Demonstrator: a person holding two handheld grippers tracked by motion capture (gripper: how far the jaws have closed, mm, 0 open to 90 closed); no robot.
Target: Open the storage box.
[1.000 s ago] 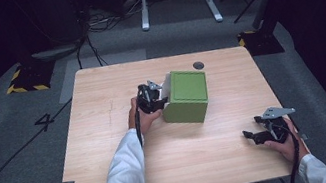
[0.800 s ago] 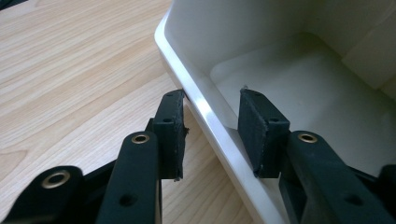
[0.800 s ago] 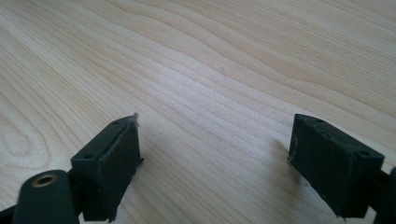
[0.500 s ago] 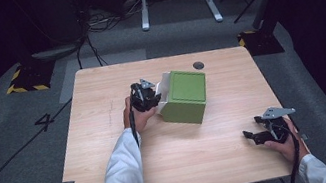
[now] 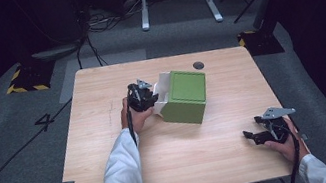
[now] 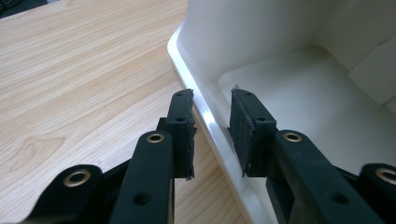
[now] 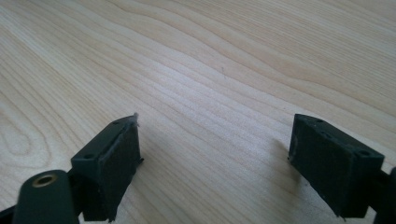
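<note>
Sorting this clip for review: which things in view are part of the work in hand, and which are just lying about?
Part of the work:
- green box, lying on its side, white inside
- its white rim, between the left gripper fingers, which straddle it, not yet closed
- table bearing it

Lying about:
- right gripper, open, idle near the table's right edge
- dark round spot on the table
- floor cables

Dark room, grey carpet (image 5: 21, 162)

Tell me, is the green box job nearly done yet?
Not yet. Done: the green box lies tipped with its white inside facing the left gripper, whose jaws straddle the white rim without closing. Left, probably: grip it and move the box. The right gripper rests open on the table, apart.
</note>
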